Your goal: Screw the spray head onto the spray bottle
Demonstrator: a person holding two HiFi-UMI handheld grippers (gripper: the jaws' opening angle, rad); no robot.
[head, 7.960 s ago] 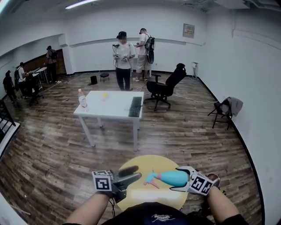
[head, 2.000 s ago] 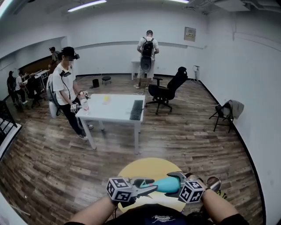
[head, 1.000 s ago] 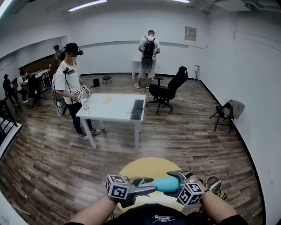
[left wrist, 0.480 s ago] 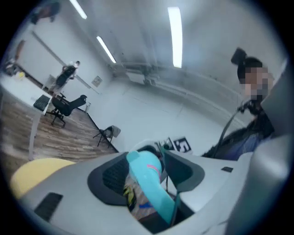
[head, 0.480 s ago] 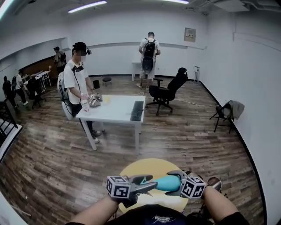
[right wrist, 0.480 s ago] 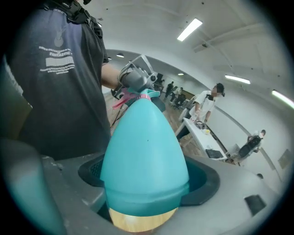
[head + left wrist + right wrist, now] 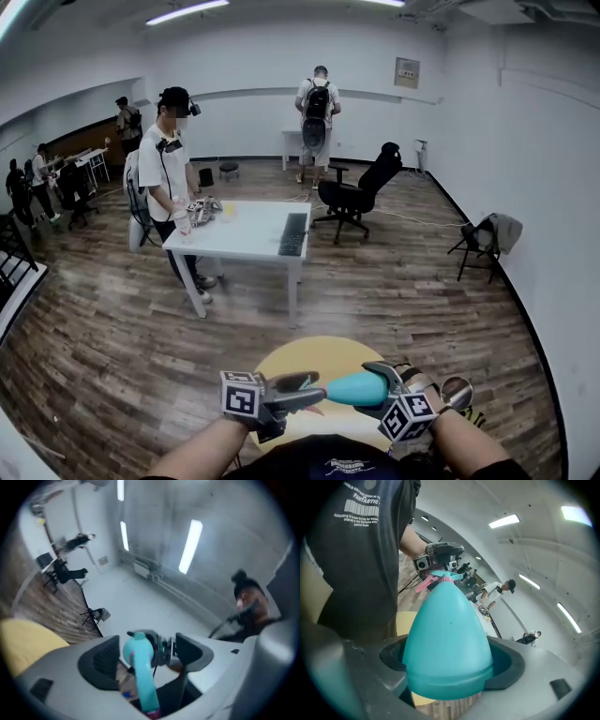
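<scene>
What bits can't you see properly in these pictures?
- Where the spray head meets the spray bottle: in the left gripper view the head hides it. The head stands between the jaws of the left hand-held gripper, which have just been opening. In the head view the spot is too small.
- Things on the white table: head view, too small.
- Person at the right of the left gripper view: blurred.

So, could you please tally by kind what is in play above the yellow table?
Grippers: 2 (left, jaws just opened round the spray head; right, gripping the bottle)
Bottle: 1
Spray head: 1
Total: 4
</scene>
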